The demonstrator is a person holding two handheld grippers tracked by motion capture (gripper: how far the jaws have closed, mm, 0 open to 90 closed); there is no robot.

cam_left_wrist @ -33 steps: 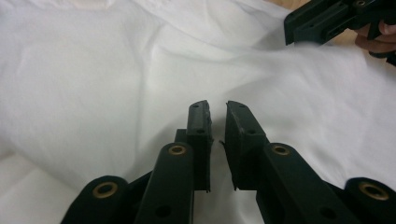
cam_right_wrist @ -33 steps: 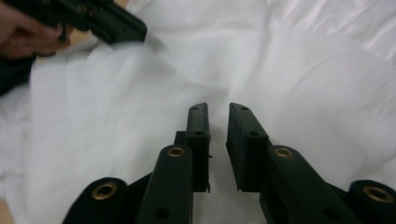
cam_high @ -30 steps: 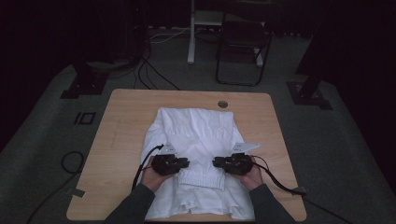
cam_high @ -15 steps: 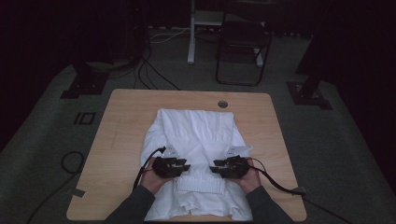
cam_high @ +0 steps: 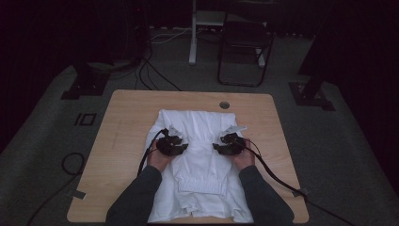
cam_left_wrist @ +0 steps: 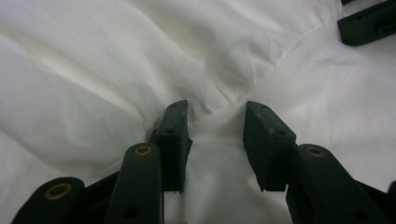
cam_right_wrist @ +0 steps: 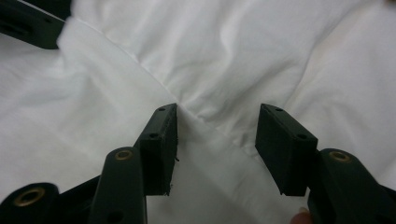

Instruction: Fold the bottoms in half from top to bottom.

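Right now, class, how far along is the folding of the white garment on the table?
Done: the white garment lies partly folded, ribbed hem turned up over its middle. In hand: the left gripper and right gripper sit over the cloth, jaws just opening, fabric between them but not pinched. Left: its top half looks rumpled and probably needs another fold.

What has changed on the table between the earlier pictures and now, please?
Both hands slid up the white garment, away from the person. The left gripper and right gripper have just been opening their jaws and now stand open over loose folds. The garment stays spread on the table.
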